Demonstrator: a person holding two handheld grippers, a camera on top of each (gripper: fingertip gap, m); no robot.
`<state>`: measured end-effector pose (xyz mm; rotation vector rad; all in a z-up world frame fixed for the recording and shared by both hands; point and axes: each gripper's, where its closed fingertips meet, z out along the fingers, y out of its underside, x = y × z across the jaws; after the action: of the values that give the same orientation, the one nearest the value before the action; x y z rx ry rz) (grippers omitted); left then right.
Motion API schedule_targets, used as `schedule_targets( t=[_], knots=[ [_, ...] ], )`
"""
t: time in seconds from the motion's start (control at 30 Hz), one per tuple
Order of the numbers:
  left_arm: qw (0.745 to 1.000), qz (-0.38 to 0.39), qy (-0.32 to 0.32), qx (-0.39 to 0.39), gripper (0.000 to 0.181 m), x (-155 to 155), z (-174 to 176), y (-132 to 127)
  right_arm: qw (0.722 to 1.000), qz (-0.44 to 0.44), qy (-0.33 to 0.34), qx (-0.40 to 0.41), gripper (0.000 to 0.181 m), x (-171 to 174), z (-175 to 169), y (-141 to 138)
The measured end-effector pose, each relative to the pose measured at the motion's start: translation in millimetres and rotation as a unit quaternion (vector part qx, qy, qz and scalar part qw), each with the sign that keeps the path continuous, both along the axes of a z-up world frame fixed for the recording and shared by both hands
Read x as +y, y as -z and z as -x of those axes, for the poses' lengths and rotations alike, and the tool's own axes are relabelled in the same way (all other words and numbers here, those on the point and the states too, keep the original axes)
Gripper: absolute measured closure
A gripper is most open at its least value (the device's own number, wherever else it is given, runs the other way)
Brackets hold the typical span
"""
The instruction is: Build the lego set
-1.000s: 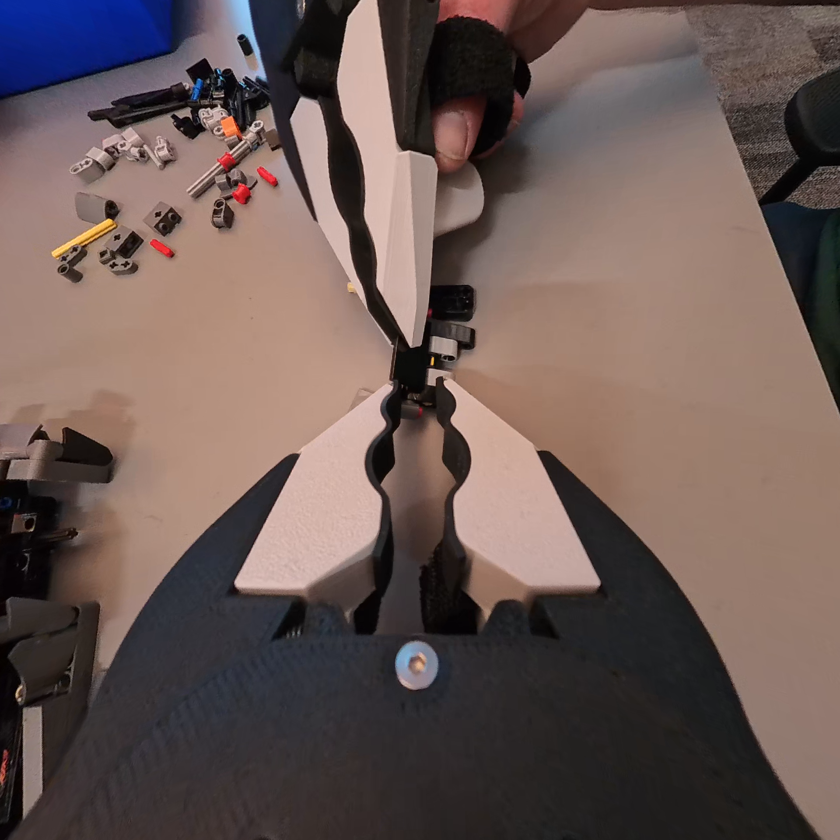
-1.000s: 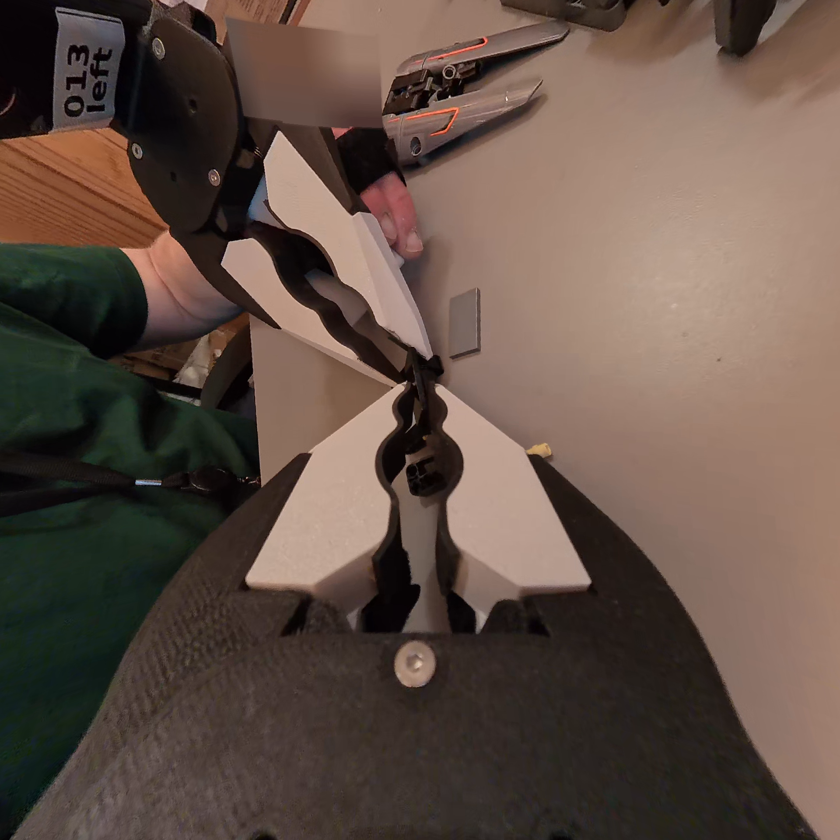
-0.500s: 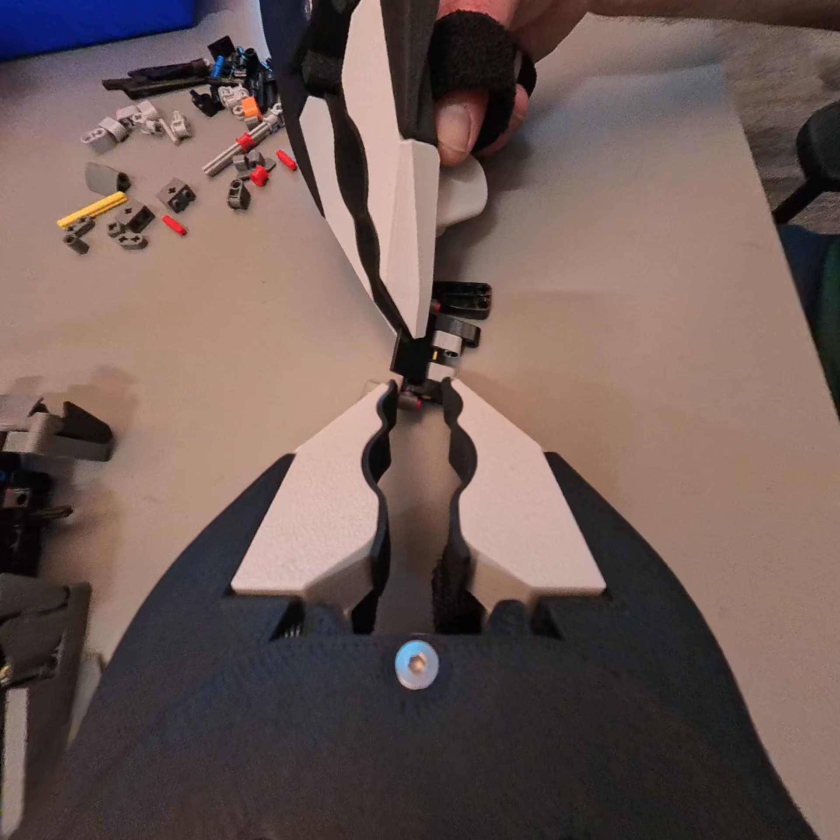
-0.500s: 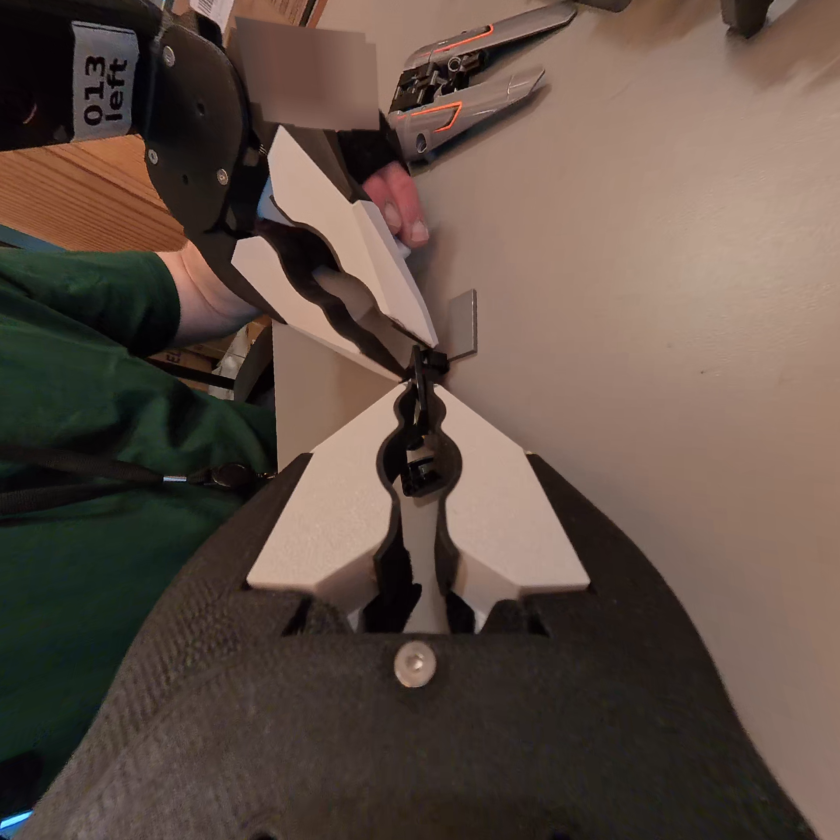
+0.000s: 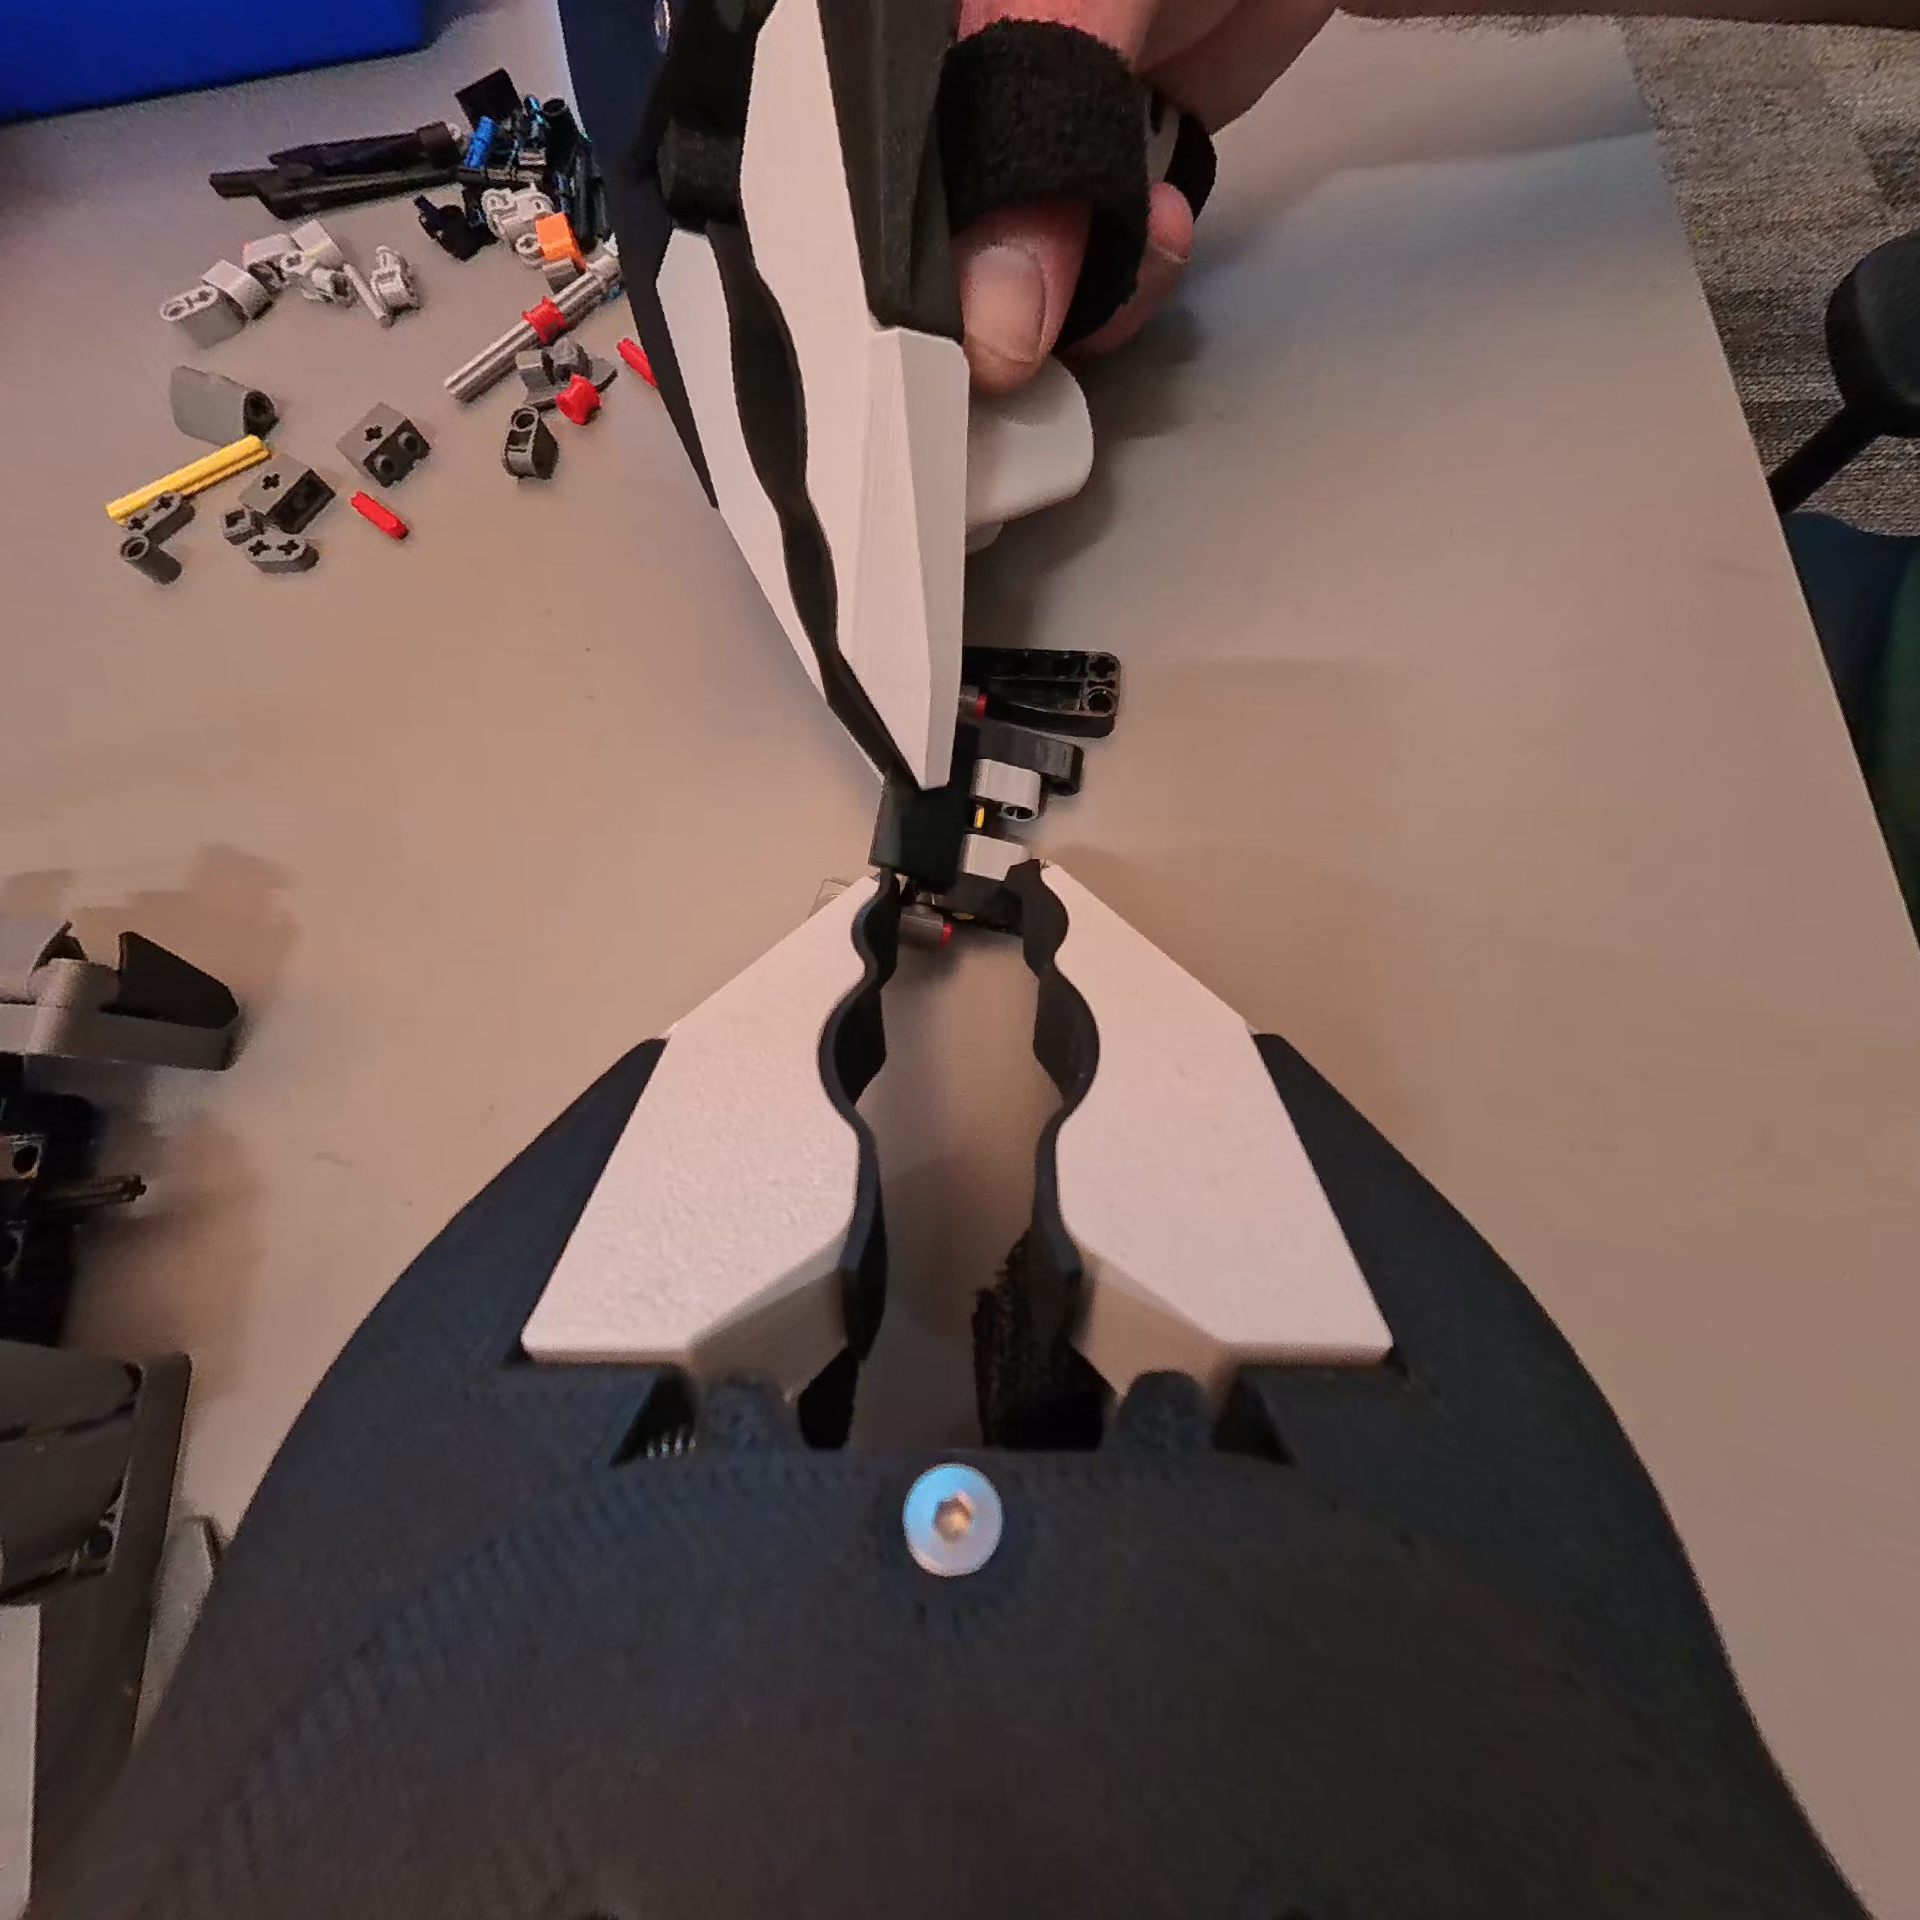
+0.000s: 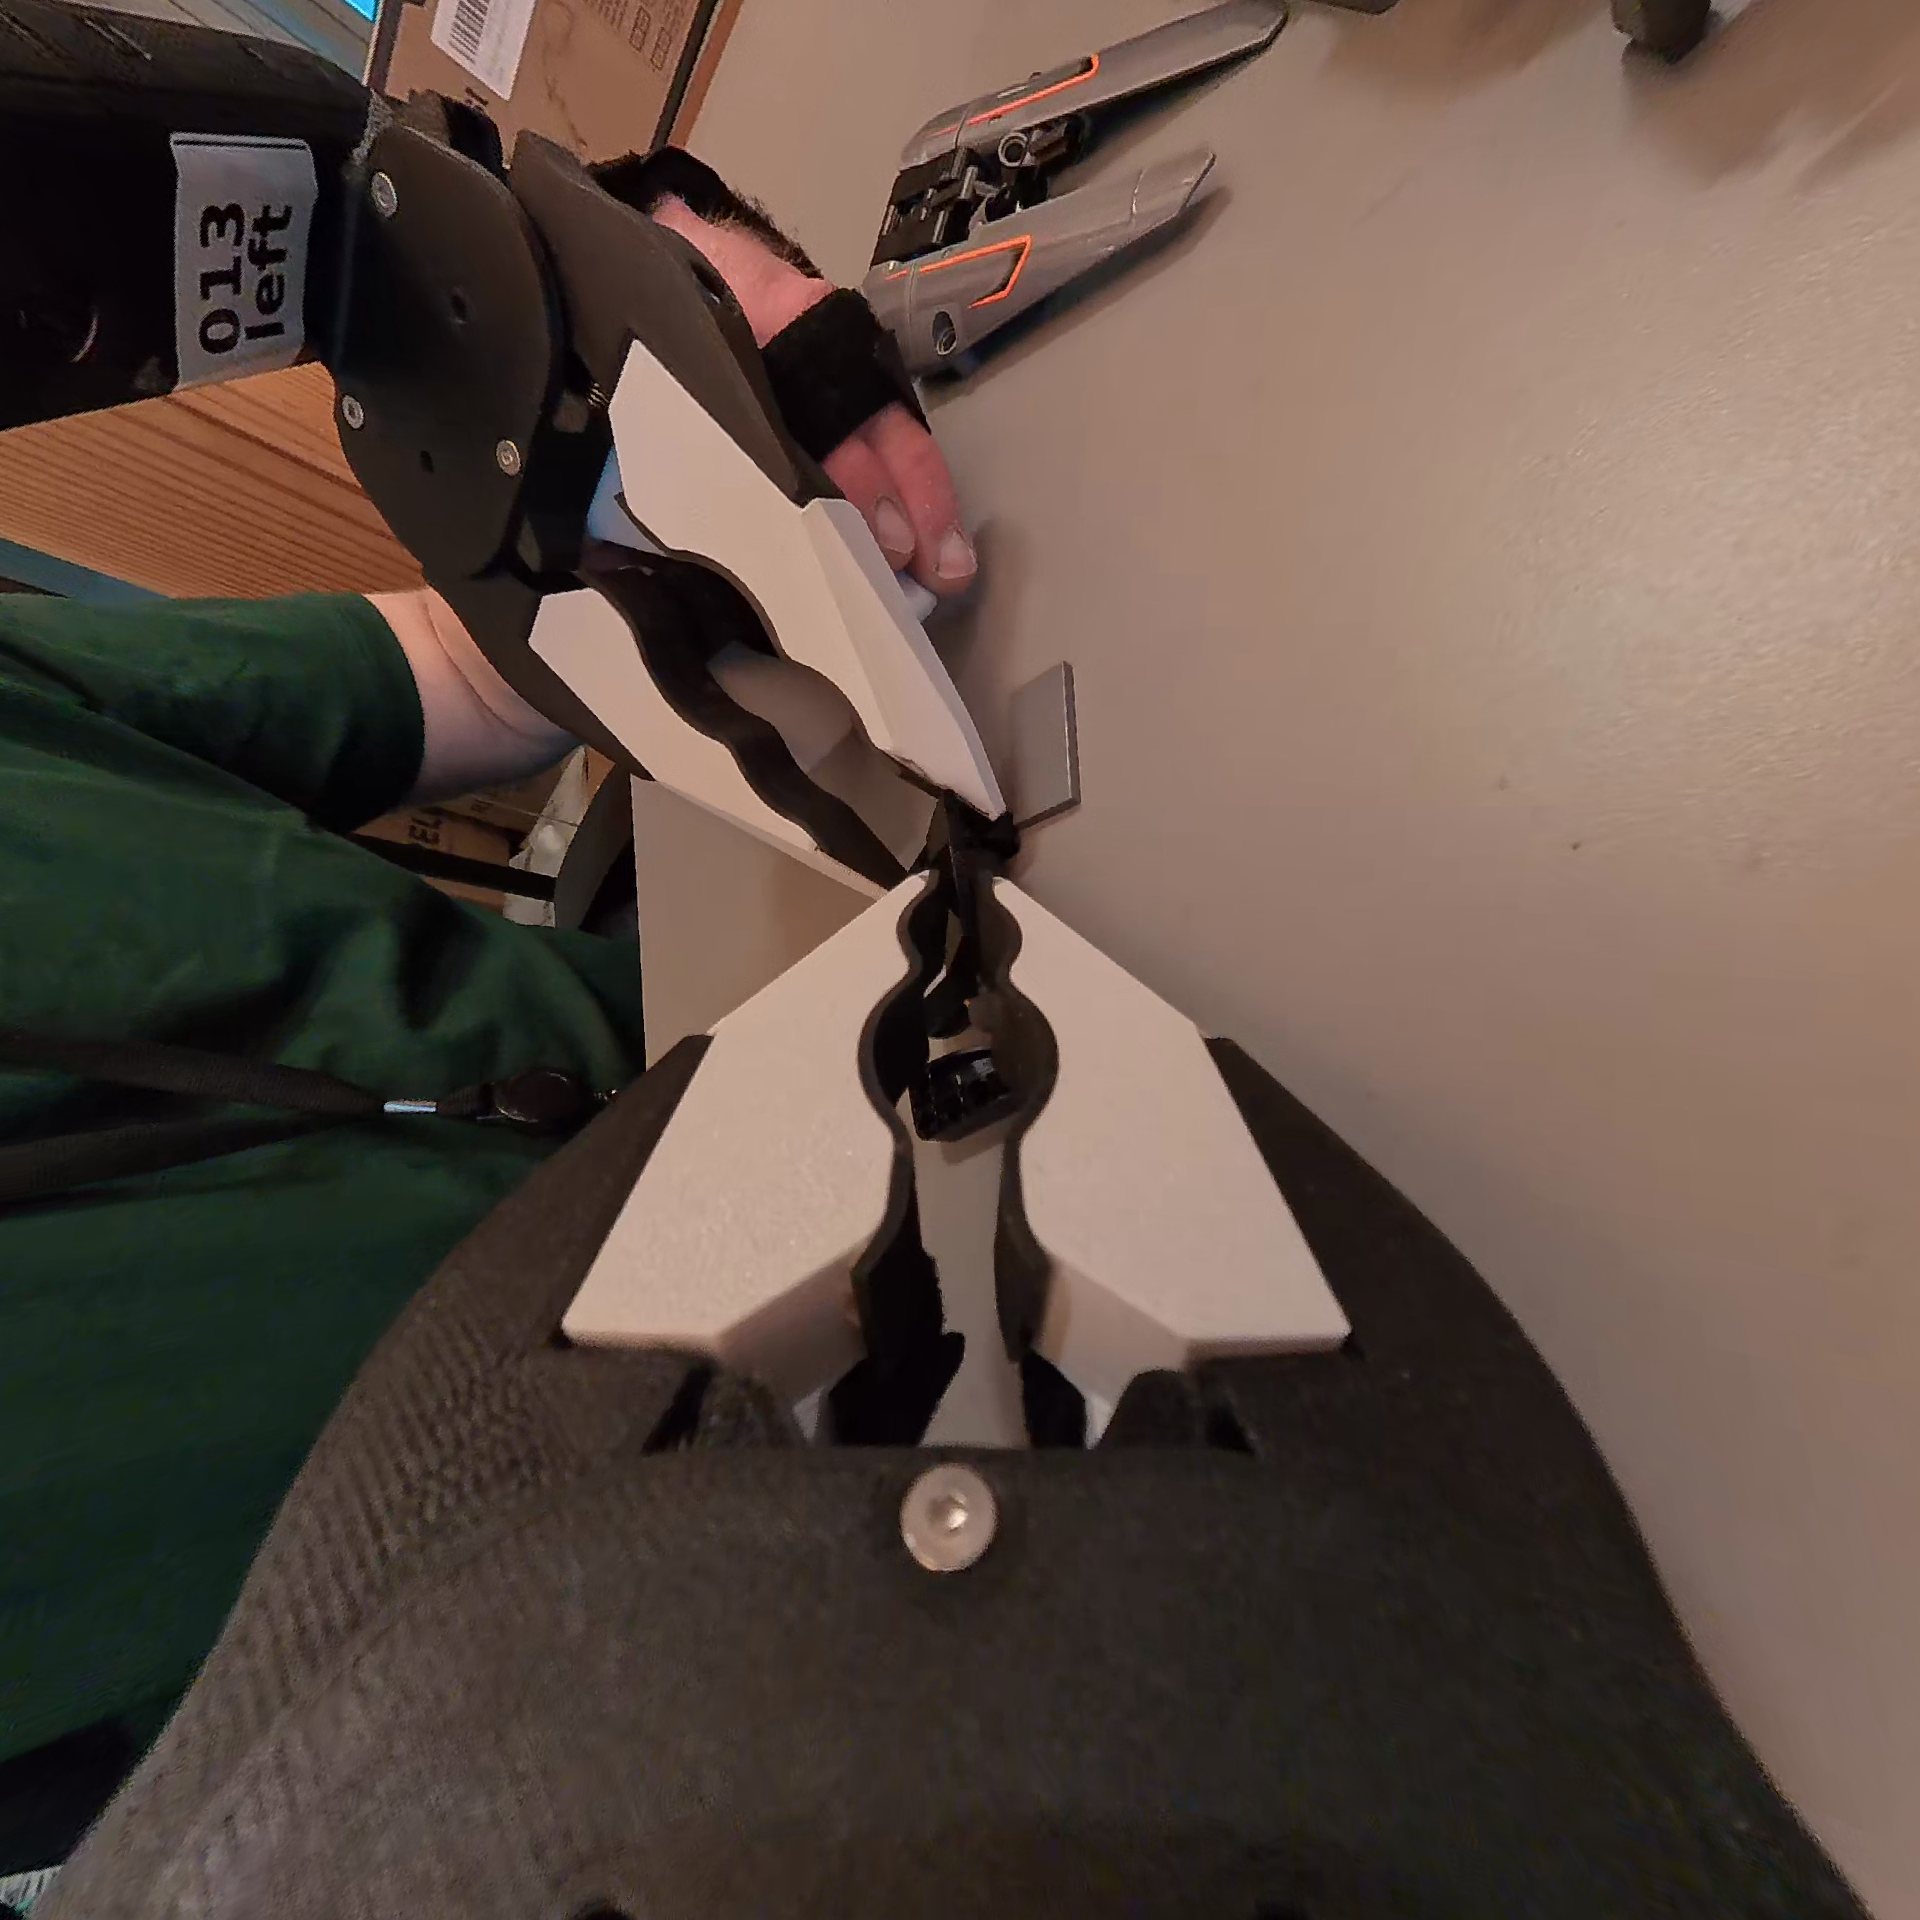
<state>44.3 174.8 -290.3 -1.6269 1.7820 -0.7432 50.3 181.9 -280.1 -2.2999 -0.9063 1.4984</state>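
Observation:
A small black and grey lego assembly (image 5: 971, 831) with a red-tipped pin hangs just above the table between both grippers. My left gripper (image 5: 956, 906) comes from below in the left wrist view, its tips closed on the assembly's lower end. My right gripper (image 5: 914, 774) comes down from above, shut on the assembly's black top block. In the right wrist view my right gripper (image 6: 961, 883) grips the black piece (image 6: 956, 1086) between its pads. My left gripper (image 6: 961, 821) meets it tip to tip from the upper left.
Several loose lego parts (image 5: 364, 343) lie at the far left near a blue bin (image 5: 156, 42). A partly built grey and black model (image 5: 104, 1023) sits at the left edge. A grey model with orange lines (image 6: 1039, 208) and a flat grey tile (image 6: 1044, 748) lie beyond. The table edge (image 5: 1714, 416) is on the right. The grippers are tip to tip, or close to it.
The left gripper's tips stand slightly wider apart around the assembly than one second ago. Both views have shifted a little. The assembly stays held between the two grippers.

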Motion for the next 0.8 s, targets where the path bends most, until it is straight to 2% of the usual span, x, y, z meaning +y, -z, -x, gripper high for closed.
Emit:
schedule_targets(
  t=[0.27, 0.4, 0.8],
  knots=[
    [1.000, 0.009, -0.008, -0.007, 0.163, 2.6, 0.0, -2.9, 1.000, 0.009, -0.010, 0.001, 0.178, 0.0, -0.1, 0.9],
    [0.996, 0.068, -0.031, -0.052, 0.167, 8.1, -1.1, -17.7, 1.000, 0.011, -0.005, 0.003, 0.178, 2.1, -0.9, 0.7],
    [0.995, 0.082, -0.051, -0.031, 0.175, 11.1, -3.5, -10.3, 1.000, 0.019, -0.010, 0.007, 0.178, -0.3, -0.5, 0.5]
  ],
)
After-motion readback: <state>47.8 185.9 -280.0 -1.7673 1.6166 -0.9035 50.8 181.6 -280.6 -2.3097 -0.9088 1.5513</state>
